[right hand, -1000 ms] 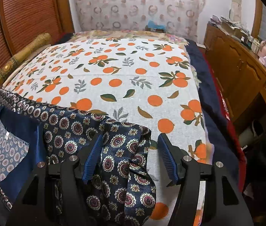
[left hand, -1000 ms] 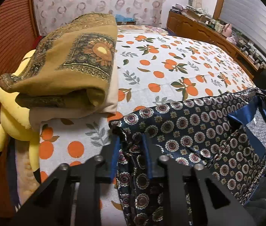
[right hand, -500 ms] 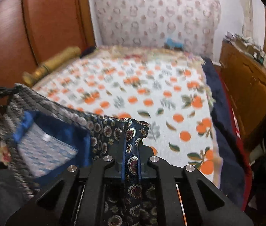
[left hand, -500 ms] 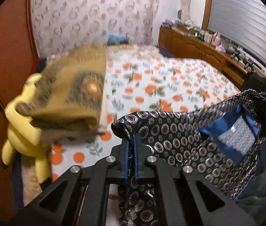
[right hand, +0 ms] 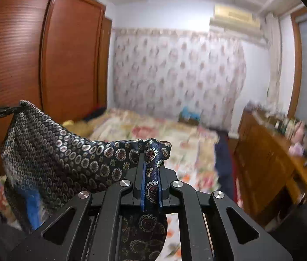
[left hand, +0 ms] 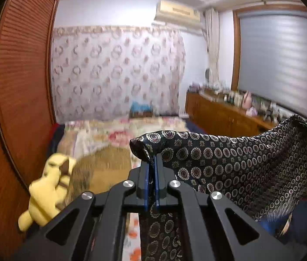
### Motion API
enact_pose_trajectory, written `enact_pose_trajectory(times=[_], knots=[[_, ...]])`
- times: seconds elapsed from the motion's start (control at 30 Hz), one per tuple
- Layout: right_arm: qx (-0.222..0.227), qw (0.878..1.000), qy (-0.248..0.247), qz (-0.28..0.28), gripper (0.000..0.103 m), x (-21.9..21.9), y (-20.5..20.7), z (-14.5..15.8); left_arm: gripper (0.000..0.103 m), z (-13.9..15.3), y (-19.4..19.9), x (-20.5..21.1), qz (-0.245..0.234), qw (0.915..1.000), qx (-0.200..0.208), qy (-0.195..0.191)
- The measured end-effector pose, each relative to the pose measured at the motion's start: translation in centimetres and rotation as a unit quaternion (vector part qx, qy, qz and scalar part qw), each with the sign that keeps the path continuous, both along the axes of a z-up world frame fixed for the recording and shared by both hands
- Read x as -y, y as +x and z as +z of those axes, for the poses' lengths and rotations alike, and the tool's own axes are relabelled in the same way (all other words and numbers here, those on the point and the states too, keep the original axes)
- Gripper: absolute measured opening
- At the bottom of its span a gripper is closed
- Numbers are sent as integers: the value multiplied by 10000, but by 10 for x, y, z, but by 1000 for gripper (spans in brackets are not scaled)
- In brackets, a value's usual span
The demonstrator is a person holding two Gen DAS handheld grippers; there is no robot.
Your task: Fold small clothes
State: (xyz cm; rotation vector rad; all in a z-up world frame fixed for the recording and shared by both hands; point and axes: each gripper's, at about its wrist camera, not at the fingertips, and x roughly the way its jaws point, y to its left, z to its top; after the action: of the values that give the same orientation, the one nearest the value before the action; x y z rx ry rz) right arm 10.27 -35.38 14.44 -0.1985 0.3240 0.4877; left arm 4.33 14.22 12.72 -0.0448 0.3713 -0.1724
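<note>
wardrobe (left hand: 20,100) left | patterned curtain (left hand: 118,74) behind | sideboard (left hand: 225,115) right | blind (left hand: 277,63) down

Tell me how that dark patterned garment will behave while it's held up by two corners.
Probably floppy: the garment sags in a curve between the left gripper and the right gripper. Likely light, since two small pinches hold it up. Its sheen suggests a slick weave, so it might slip from the pads.

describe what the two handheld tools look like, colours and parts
Both look alike. The left tool and the right tool are matte black plastic, with angular linkage arms that have triangular cutouts, round silver rivets at the joints, and thin blue pads lining the inner faces of the fingers. No cables, markings or sleeves show.
</note>
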Motion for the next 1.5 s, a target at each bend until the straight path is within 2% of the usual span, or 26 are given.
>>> enact_pose_trajectory(times=[0.13,0.23,0.33,0.4,0.43,0.47,0.5,0.53,0.6,0.63,0.73,0.8,0.87,1.0,1.3,1.5], knots=[[257,9995,-53,-160,5,-7,34,37,1,33,38,-3,296,9990,296,138],[158,9985,-162,-496,5,-15,88,40,2,32,83,-4,488,9984,210,178],[-292,9952,-260,-894,11,-26,156,10,7,4,140,-1,626,9973,-166,334],[-842,9899,-453,-1048,24,-35,201,-28,7,-27,174,1,613,9954,-624,393],[-1109,9856,-529,-1160,27,-36,219,-48,8,-48,192,-2,596,9927,-943,448],[-1297,9819,-570,-1255,28,-36,230,-64,8,-60,199,-1,612,9908,-1095,516],[-1468,9785,-581,-1329,28,-35,239,-79,11,-73,205,-3,607,9888,-1239,574],[-1603,9762,-561,-1352,28,-34,244,-93,20,-89,207,-7,584,9873,-1368,560],[-1775,9742,-515,-1296,30,-29,243,-119,34,-106,201,-5,554,9853,-1519,547],[-1809,9737,-534,-1280,30,-26,240,-126,37,-115,200,-5,525,9840,-1612,547],[-1883,9731,-516,-1226,36,-16,229,-143,38,-133,185,1,410,9814,-1799,533],[-1924,9735,-416,-1160,44,-12,215,-149,38,-139,170,8,346,9810,-1837,520],[-1947,9734,-418,-1131,47,-12,203,-152,38,-146,165,15,293,9809,-1879,402],[-2095,9715,-360,-1046,47,-9,184,-165,38,-150,148,26,241,9814,-1870,352],[-2458,9619,-230,-1177,47,12,160,-203,38,-180,127,48,-53,9775,-2101,185],[-2591,9590,-217,-1124,47,14,152,-218,38,-202,115,63,-84,9743,-2218,394]])
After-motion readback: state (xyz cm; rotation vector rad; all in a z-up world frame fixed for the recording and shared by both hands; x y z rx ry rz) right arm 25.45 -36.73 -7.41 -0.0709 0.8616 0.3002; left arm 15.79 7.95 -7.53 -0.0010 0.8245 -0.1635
